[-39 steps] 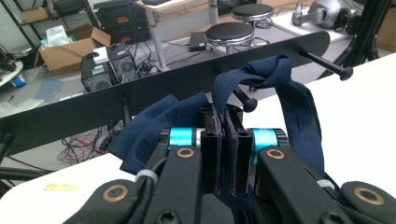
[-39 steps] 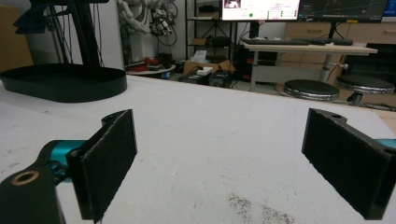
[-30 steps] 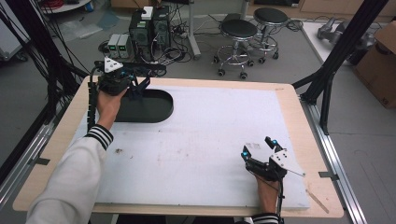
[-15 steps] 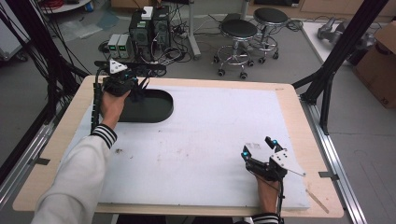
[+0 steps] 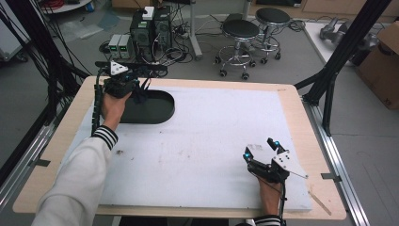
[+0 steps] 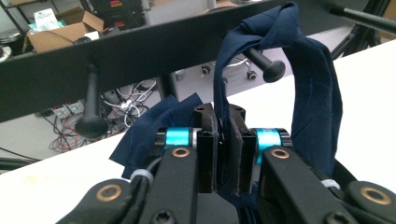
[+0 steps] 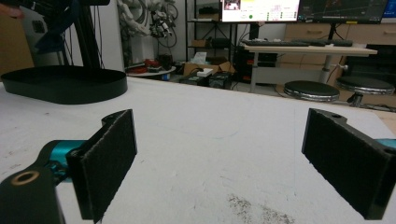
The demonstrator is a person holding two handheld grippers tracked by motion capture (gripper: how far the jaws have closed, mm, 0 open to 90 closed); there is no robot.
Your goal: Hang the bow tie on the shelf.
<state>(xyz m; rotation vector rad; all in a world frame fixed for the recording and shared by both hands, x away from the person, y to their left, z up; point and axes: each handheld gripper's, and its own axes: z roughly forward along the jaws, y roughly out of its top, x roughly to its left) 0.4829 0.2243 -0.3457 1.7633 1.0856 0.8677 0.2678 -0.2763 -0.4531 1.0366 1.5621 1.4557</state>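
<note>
High view: the left gripper (image 5: 134,87) is raised at the black rack bar (image 5: 131,67) over the dark oval base (image 5: 153,108), and the right gripper (image 5: 261,149) rests near the white mat's (image 5: 211,141) near right corner. Left gripper view: the jaws are pressed together on a navy cloth strip (image 6: 308,88) draped over a peg (image 6: 266,65) of the bar. Right gripper view: the pads (image 7: 109,158) stand spread wide, nothing between them, above the mat.

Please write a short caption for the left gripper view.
Left gripper shut on navy cloth draped over a rack peg.

Left gripper (image 6: 223,154) clamped shut, right gripper (image 7: 219,163) wide open.
</note>
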